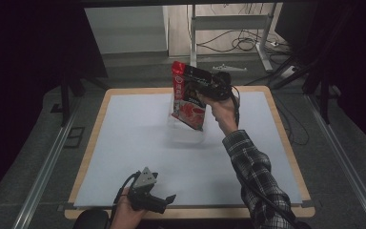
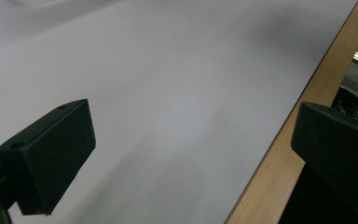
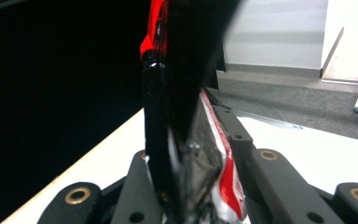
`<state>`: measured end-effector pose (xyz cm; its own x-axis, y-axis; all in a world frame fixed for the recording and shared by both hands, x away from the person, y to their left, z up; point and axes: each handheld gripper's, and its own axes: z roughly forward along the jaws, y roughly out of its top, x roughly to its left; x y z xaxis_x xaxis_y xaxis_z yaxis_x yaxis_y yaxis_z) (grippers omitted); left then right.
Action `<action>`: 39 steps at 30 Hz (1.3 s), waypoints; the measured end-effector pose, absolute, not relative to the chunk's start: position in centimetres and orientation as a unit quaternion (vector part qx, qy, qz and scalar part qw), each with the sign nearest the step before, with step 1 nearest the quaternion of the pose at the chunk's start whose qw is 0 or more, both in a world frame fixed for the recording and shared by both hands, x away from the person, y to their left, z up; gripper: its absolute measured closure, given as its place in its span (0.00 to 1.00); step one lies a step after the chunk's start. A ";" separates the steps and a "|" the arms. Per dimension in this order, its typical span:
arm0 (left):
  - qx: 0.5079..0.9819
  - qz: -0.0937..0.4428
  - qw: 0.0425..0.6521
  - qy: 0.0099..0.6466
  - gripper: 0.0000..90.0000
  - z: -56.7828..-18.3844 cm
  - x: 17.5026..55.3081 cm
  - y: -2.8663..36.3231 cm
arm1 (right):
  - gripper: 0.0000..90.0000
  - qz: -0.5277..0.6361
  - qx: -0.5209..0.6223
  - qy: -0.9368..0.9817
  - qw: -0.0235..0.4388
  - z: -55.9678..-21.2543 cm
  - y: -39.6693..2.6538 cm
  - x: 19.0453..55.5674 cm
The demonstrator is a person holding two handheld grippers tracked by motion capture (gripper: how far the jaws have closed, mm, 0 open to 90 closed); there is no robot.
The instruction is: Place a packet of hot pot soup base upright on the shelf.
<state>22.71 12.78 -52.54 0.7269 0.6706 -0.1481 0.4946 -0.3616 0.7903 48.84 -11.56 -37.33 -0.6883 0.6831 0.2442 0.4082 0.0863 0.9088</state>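
Observation:
A red and black food pouch (image 1: pixel 187 98) hangs in the air above the far middle of the table, over a clear plastic container (image 1: pixel 186 131). My right gripper (image 1: pixel 187 76) is shut on the pouch's upper part, held up by a hand in a plaid sleeve. In the right gripper view the pouch (image 3: pixel 200 154) is pinched edge-on between the two black jaws. My left gripper (image 1: pixel 164 199) rests low at the table's near edge, open, with nothing between its fingers (image 2: pixel 51 154). In the left gripper view my left gripper (image 2: pixel 196 158) spans bare white surface and the wooden rim.
The table (image 1: pixel 124 143) has a white top with a wooden border (image 2: pixel 279 158). Behind it stand a desk frame (image 1: pixel 228 33) with cables on the floor. Dark stands flank both sides.

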 end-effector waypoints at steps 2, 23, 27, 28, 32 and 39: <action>0.819 0.100 0.439 0.356 0.00 -52.5 22.7 12.8 | 0.82 0.558 0.375 0.730 0.122 -37.8 -11.3 48.8; 0.824 0.094 0.433 0.353 0.00 -52.7 22.8 12.6 | 0.78 0.538 0.386 0.742 0.108 -42.3 -12.2 48.6; 0.826 0.093 0.432 0.350 0.00 -52.8 22.7 12.4 | 0.78 0.534 0.395 0.740 0.104 -43.0 -13.3 48.6; 0.826 0.093 0.431 0.350 0.00 -52.7 22.7 12.4 | 0.77 0.531 0.395 0.742 0.107 -43.1 -13.4 48.6; 0.818 0.085 0.442 0.358 0.00 -52.7 22.8 12.5 | 0.67 0.522 0.388 0.751 0.114 -43.0 -13.2 48.7; 0.817 0.076 0.447 0.358 0.01 -52.7 22.8 12.5 | 0.52 0.511 0.383 0.760 0.119 -42.9 -13.0 48.7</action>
